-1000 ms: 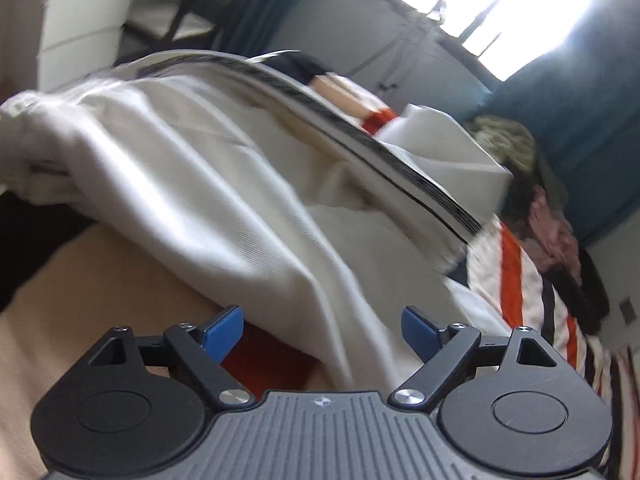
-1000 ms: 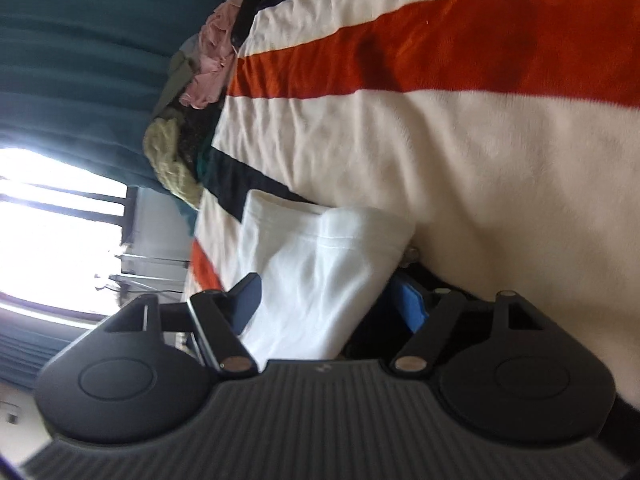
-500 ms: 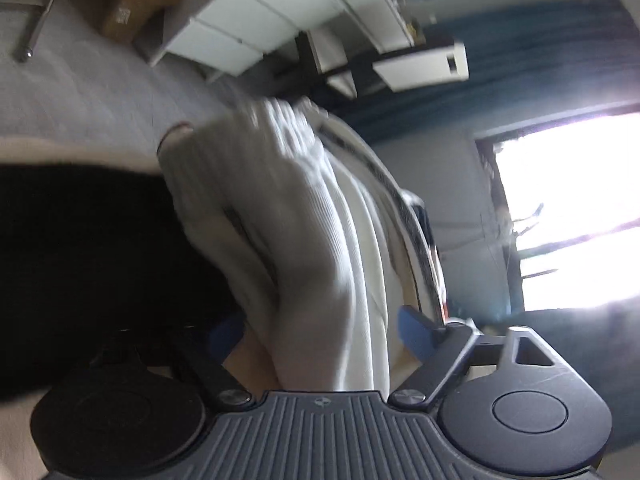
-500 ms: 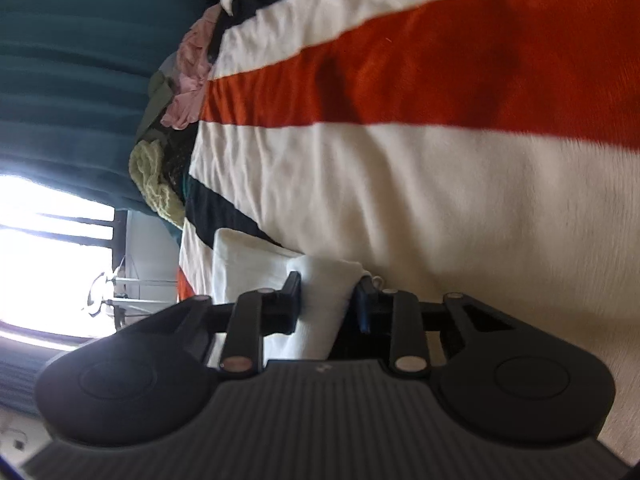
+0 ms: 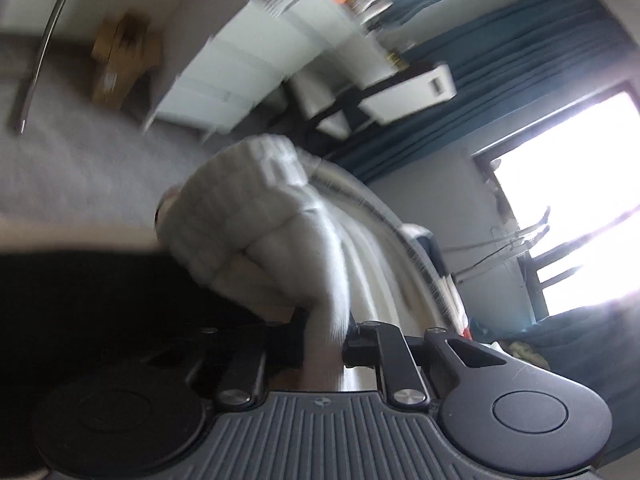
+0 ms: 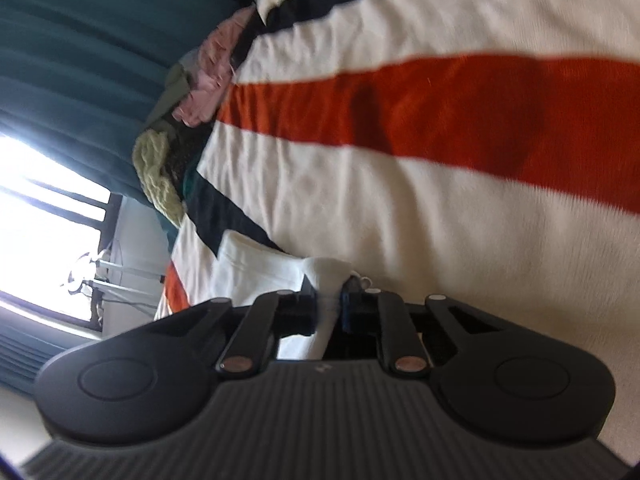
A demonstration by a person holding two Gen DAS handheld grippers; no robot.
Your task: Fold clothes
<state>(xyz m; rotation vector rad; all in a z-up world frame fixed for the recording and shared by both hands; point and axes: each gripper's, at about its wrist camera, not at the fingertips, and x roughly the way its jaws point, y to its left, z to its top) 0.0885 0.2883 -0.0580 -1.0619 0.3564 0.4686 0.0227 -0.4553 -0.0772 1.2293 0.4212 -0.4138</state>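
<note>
A bed carries everything here, and its blanket [image 6: 460,208] covers it with broad cream bands, one wide orange stripe and narrower navy stripes. On the blanket lies a white garment [image 6: 256,268], spread flat beside a navy stripe. At the far edge of the bed, against the teal curtain, sits a heap of clothes [image 6: 180,128]: a pink piece on top, an olive one behind it, a pale yellow knit lower down and some dark fabric between. In the left wrist view a bunched cream garment [image 5: 256,216] with a dark-striped edge rises in front of a black surface, and the blur hides what it rests on.
</note>
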